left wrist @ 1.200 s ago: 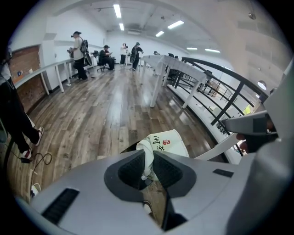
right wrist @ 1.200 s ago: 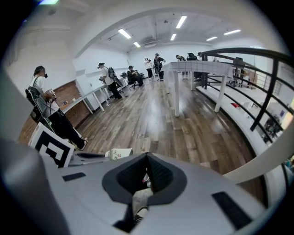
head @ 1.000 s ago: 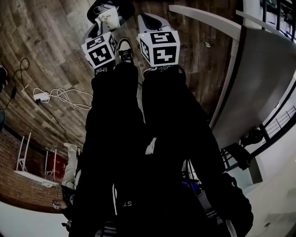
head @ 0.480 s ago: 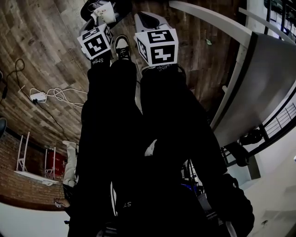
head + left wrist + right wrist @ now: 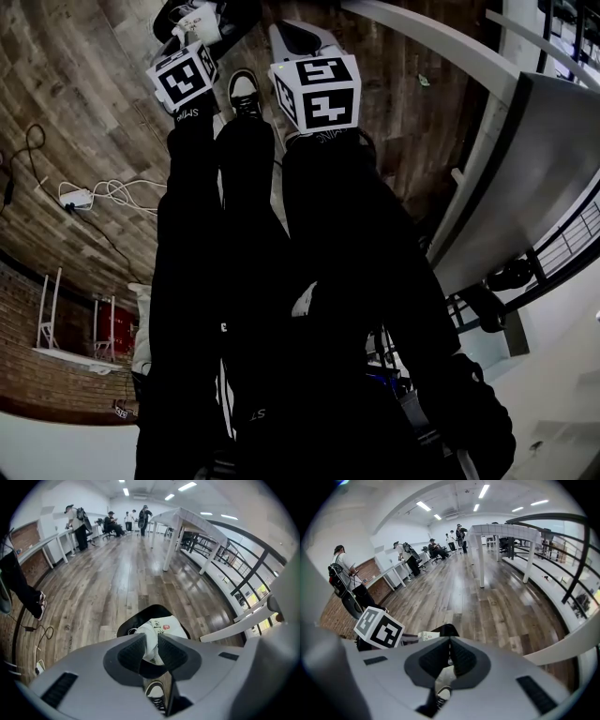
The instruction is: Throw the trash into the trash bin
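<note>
Underfoot, found a wood-plank floor (image 5: 117, 573) running the length of a long, bright office room, lit by ceiling strips and walled partly in brick (image 5: 372, 581). Saw white tables (image 5: 187, 520) on white legs down the middle and along the left wall, a dark railing (image 5: 576, 545) curving along the right side, and several people (image 5: 112, 523) standing or seated at the far end. Spotted the black trash bin (image 5: 152, 610) on the floor near a shoe (image 5: 244, 89). Found the left gripper (image 5: 150, 644) pointed steeply down over the bin's open mouth, jaws just lately easing apart, with the crumpled white trash (image 5: 161, 627) between the pads and touching both. Could not tell whether the trash touched the bin. Found the right gripper (image 5: 450, 644) just beside the left, jaws pressed together on nothing. Caught only from the head view a white power strip (image 5: 80, 197) with its looped cable on the floor at the left, plus black sleeves (image 5: 197, 262). Got the far room and its people only from the two gripper views. Got the left gripper's marker cube (image 5: 378, 627) from the side only in the right gripper view.
</note>
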Demonstrator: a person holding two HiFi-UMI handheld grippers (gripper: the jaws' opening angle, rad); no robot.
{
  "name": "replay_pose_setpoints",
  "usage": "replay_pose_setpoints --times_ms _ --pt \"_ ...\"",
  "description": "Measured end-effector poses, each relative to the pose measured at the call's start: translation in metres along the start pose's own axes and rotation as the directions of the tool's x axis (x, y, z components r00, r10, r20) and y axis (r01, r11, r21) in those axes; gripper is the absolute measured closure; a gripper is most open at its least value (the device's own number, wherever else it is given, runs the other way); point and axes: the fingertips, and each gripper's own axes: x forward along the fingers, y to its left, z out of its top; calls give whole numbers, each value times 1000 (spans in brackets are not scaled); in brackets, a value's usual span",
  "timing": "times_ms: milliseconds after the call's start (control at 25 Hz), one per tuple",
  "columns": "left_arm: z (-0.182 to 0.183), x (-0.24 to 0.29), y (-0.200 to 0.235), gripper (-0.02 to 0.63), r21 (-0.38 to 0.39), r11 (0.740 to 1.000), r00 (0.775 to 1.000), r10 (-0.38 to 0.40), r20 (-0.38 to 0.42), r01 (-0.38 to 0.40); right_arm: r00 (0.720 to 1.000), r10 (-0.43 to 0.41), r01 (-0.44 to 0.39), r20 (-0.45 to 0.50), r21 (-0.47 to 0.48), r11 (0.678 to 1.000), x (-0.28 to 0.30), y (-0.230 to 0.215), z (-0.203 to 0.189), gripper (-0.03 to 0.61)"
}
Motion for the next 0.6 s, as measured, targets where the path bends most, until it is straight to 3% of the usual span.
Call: replay_pose_setpoints --times_ms 120,600 --pt "-1 2 -4 485 18 1000 1000 -13 -20 13 1000 4 -4 -6 3 1000 0 -1 -1 563" --pt "13 -52 -22 482 17 999 999 -38 29 38 1000 1 -1 27 9 1000 -26 5 20 563"
